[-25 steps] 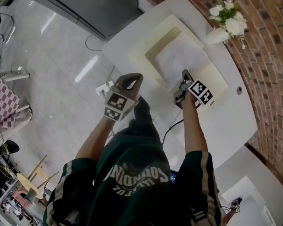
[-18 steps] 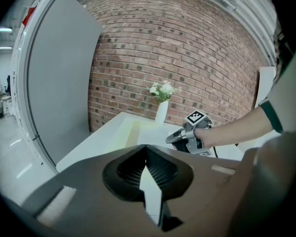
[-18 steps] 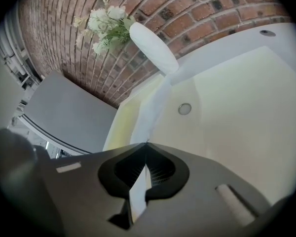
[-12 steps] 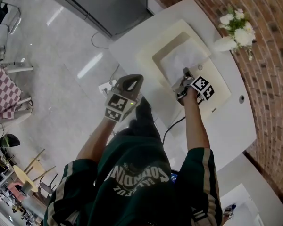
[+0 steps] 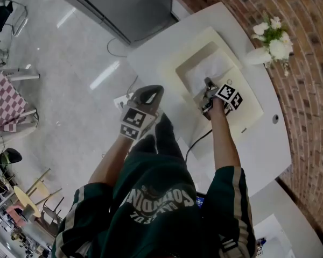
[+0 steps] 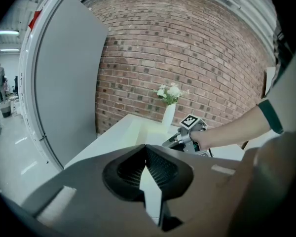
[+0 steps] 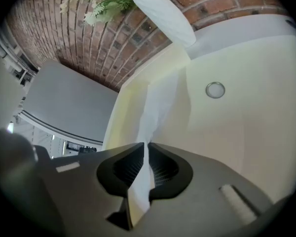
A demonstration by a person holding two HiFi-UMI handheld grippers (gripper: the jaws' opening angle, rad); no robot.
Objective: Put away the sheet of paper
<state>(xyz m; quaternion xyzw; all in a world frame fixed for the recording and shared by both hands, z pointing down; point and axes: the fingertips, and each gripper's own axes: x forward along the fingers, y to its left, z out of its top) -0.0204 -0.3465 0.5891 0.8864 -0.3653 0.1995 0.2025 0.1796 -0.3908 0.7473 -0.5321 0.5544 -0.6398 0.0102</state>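
The right gripper (image 5: 207, 84), clamped on the sheet of paper (image 5: 209, 69) at its near edge, holds it running lengthwise ahead, seemingly over the cream tray (image 5: 243, 112).

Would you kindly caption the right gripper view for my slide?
Right gripper pinching the sheet of paper, white vase beyond.

the head view looks steeply down from above onto the white table (image 5: 261, 144). the right gripper view skims it from close, the left gripper view stands farther back facing the brick wall (image 6: 187, 48). all three share the vase (image 7: 163, 14).
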